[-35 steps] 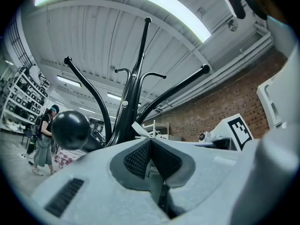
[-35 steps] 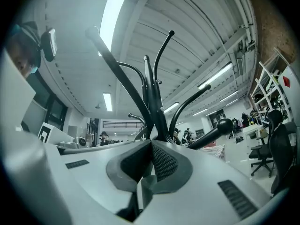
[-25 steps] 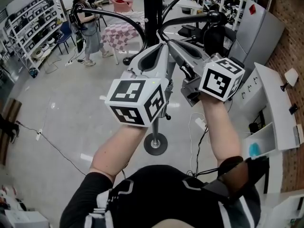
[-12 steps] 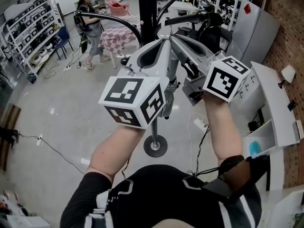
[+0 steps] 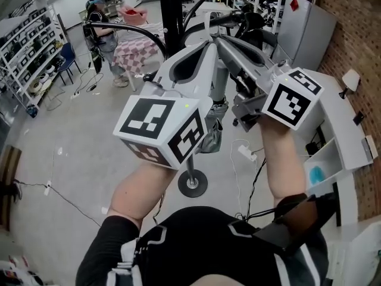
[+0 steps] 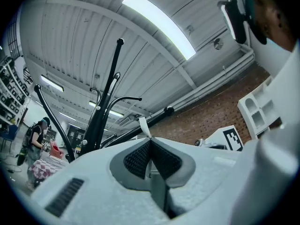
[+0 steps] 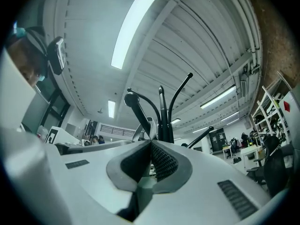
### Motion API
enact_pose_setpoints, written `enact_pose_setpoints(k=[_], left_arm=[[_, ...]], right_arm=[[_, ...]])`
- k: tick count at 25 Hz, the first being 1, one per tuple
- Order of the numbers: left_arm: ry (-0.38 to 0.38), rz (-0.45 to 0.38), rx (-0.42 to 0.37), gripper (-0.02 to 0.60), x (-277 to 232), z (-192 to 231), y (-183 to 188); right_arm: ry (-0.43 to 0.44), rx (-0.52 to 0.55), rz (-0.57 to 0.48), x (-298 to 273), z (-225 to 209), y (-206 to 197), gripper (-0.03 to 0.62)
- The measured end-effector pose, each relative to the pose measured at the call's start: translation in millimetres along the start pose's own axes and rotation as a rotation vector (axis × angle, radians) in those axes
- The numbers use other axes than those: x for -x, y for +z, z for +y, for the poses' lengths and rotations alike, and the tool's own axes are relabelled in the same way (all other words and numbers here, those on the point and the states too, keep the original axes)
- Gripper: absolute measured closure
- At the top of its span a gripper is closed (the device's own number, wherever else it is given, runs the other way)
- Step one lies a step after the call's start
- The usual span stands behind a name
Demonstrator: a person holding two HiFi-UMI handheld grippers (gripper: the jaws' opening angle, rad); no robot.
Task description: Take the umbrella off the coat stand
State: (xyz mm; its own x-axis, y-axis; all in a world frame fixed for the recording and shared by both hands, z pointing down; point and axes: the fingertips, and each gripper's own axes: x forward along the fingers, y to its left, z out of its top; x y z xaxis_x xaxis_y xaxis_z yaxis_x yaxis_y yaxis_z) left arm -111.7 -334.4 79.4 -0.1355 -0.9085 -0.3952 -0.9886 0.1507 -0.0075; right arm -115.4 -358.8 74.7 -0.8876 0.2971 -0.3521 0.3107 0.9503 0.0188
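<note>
The black coat stand (image 5: pixel 174 16) rises from a round base (image 5: pixel 192 183) straight ahead, with curved arms spreading at its top. Both grippers are raised and meet tip to tip in front of its pole. My left gripper (image 5: pixel 205 45) is shut, and a thin white strap (image 6: pixel 144 125) sticks out of its jaw tips. My right gripper (image 5: pixel 219 40) is shut too, with a pale piece of the strap (image 7: pixel 149 125) at its tips. The folded grey umbrella (image 5: pixel 213 133) hangs below and between the grippers, partly hidden by them. The stand's arms (image 7: pixel 164 121) fill the right gripper view.
A person (image 5: pixel 98 22) stands at the back left near a checked table (image 5: pixel 128 46) and shelving (image 5: pixel 30 58). White desks (image 5: pixel 333 118) and a grey cabinet (image 5: pixel 297 28) line the right wall. A power strip (image 5: pixel 244 152) and cables lie on the floor.
Both grippers have risen together along the stand's pole and tilted further up. More of the grey umbrella now shows hanging beneath them.
</note>
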Motion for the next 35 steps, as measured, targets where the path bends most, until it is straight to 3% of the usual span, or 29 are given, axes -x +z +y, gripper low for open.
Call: enact_pose_setpoints(k=[22, 35], left_arm=[[-0.167, -0.044, 0.018, 0.569, 2, -51, 34], [-0.225, -0.015, 0.042, 0.569, 23, -71, 4]], right_arm=[[-0.111, 0.079, -0.058, 47, 20, 51, 0.585], [-0.140, 0.049, -0.034, 82, 31, 23, 0.585]])
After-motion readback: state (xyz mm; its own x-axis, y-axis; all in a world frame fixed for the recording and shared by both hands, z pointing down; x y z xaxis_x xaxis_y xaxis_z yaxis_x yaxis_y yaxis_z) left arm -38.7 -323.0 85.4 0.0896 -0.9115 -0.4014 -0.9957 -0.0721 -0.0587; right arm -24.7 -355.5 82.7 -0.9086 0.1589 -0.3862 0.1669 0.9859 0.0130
